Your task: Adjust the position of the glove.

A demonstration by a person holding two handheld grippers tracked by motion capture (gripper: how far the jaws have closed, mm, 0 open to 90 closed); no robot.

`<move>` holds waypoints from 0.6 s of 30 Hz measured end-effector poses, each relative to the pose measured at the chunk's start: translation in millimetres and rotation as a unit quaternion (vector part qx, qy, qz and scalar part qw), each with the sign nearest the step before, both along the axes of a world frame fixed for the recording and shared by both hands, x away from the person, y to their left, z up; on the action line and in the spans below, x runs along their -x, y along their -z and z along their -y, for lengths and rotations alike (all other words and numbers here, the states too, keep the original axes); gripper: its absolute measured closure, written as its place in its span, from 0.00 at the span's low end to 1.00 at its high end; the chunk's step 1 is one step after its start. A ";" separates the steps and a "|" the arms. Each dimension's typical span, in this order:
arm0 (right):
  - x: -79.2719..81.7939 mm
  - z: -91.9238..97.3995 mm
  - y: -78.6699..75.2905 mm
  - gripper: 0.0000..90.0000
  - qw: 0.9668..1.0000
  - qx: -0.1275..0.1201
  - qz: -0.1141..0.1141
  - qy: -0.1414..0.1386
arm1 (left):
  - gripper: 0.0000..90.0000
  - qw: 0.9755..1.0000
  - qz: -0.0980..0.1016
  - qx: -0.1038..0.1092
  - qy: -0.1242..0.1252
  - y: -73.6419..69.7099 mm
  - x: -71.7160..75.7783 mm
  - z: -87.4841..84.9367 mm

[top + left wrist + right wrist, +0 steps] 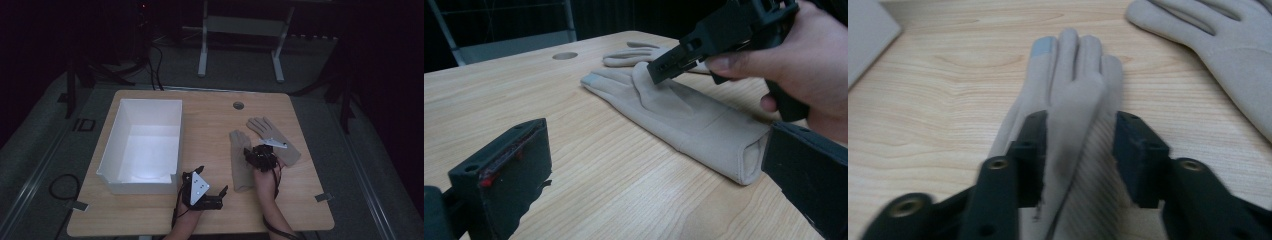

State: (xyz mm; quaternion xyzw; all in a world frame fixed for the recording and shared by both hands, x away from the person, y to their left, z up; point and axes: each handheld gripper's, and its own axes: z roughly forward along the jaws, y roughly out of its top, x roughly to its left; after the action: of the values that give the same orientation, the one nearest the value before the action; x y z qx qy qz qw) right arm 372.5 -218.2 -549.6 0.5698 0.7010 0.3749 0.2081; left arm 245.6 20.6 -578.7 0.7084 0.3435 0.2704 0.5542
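1. A wooden surface is seen from above in a dim room, with a person's forearms coming in from the near edge, a handheld gripper in each hand.
2. An open white bin sits on the left half, empty, probably where the gloves are meant to end up.
3. Two beige knit gloves lie on the right half. The near glove lies straight, cuff toward the person and fingertips pointing away; one fingertip has a pale blue patch in the right gripper view.
4. The far glove lies angled just to the right of the first, fingertips far and left, close to it but apart as far as the views show.
5. The right gripper is lowered onto the middle of the near glove. Its fingers are partly spread, one on each side of a raised ridge of fabric, not yet pressing it. The placement suggests a pinch is being set up to lift the glove by its middle.
6. The left gripper rests near the bin's near right corner, well apart from both gloves. Its fingers are wide, with nothing between them, aimed at the glove's cuff as if waiting.
7. A small round grommet hole sits near the far edge.
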 end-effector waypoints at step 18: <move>-6.6 45.3 -49.6 0.56 0.989 0.058 0.070 -0.120 | 0.00 1.000 -0.002 0.002 0.000 0.0 -0.3 -0.2</move>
State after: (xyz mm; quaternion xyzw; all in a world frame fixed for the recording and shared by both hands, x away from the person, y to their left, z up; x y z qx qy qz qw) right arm 379.1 -263.5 -500.0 0.4404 0.7687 0.3950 0.2431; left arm 245.9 20.8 -578.8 0.7076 0.3452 0.2688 0.5548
